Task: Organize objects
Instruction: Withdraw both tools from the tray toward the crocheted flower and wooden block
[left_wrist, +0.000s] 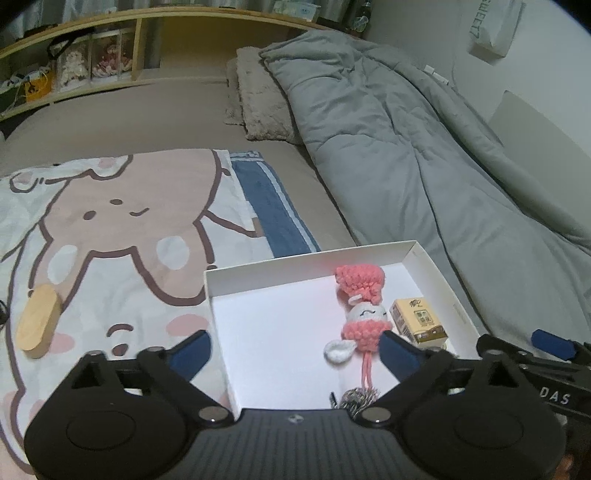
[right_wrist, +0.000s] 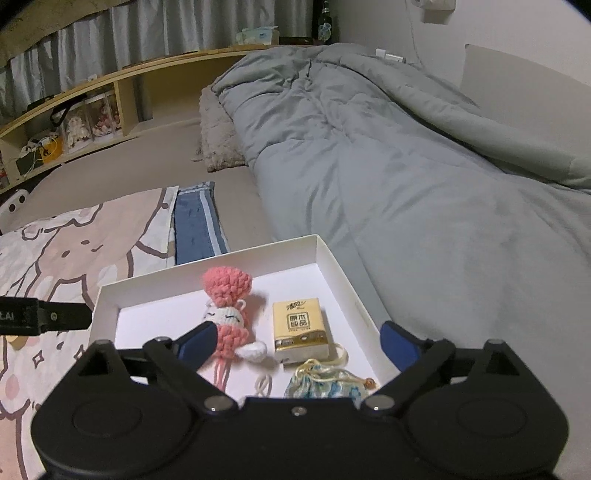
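Observation:
A shallow white box (left_wrist: 258, 280) lies on the bed. Inside it are a pink and white crocheted doll (left_wrist: 364, 314) and a yellow tissue pack (left_wrist: 417, 319). The right wrist view shows the same box (right_wrist: 207, 264) with the doll (right_wrist: 229, 295), the tissue pack (right_wrist: 299, 325), a pale blue drawstring pouch (right_wrist: 325, 382) and a small white loop (right_wrist: 264, 386). My left gripper (left_wrist: 295, 350) hangs open over the box's near part, holding nothing. My right gripper (right_wrist: 298, 343) is open above the tissue pack and pouch, also holding nothing. An oval wooden piece (left_wrist: 38, 321) rests on the blanket, left of the box.
A cartoon-print blanket (left_wrist: 110, 221) and a blue striped towel (left_wrist: 269, 206) lie left of and behind the box. A rumpled grey duvet (right_wrist: 406, 184) fills the right side, with a fuzzy pillow (left_wrist: 258, 99) beyond. A wooden shelf (left_wrist: 92, 55) runs along the back.

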